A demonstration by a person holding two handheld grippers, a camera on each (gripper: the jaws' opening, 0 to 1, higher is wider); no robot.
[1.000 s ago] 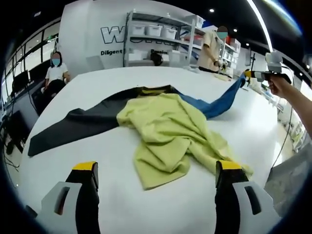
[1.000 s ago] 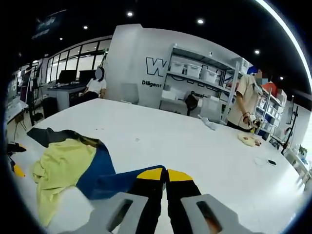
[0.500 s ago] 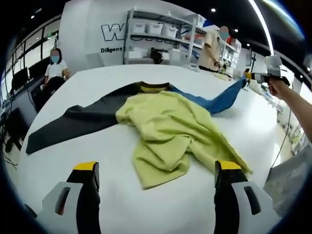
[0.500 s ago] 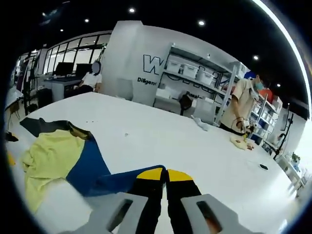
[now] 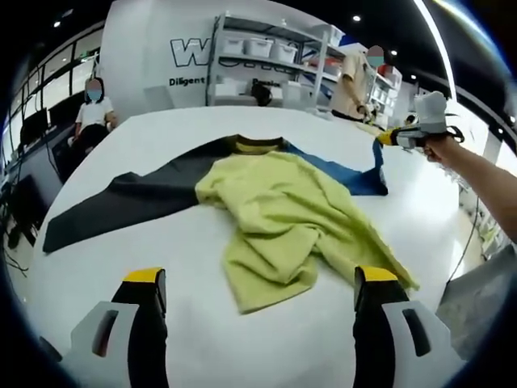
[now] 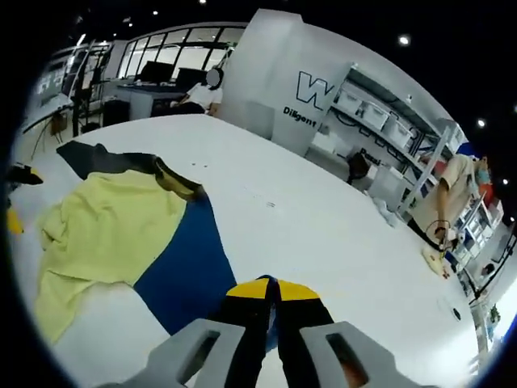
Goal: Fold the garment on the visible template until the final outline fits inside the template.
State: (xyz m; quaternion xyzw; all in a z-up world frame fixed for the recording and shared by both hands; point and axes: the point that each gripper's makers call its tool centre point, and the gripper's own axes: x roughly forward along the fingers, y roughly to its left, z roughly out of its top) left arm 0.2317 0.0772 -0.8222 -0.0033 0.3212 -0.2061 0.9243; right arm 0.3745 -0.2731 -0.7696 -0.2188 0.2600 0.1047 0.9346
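A garment lies crumpled on the white table [image 5: 97,267]: a yellow-green body [image 5: 283,218], a black sleeve [image 5: 121,202] stretched out to the left and a blue sleeve [image 5: 347,178] to the right. My left gripper [image 5: 257,284] hovers open over the table's near edge, short of the yellow hem, with nothing between its fingers. My right gripper [image 5: 386,139], held in a person's hand, is shut on the end of the blue sleeve and holds it above the table. In the right gripper view its jaws [image 6: 271,291] pinch the blue sleeve [image 6: 190,259], with the yellow body [image 6: 105,234] and black sleeve [image 6: 105,158] beyond.
A person sits past the table's far left [image 5: 93,113] and another stands at the back right [image 5: 355,81]. Shelves with white bins [image 5: 266,56] line the back wall. The table edge drops off at the right [image 5: 452,267].
The right gripper has carried the blue sleeve end inward toward the garment, so the sleeve is no longer stretched out. The right view now tilts down at the garment. The left gripper has barely moved.
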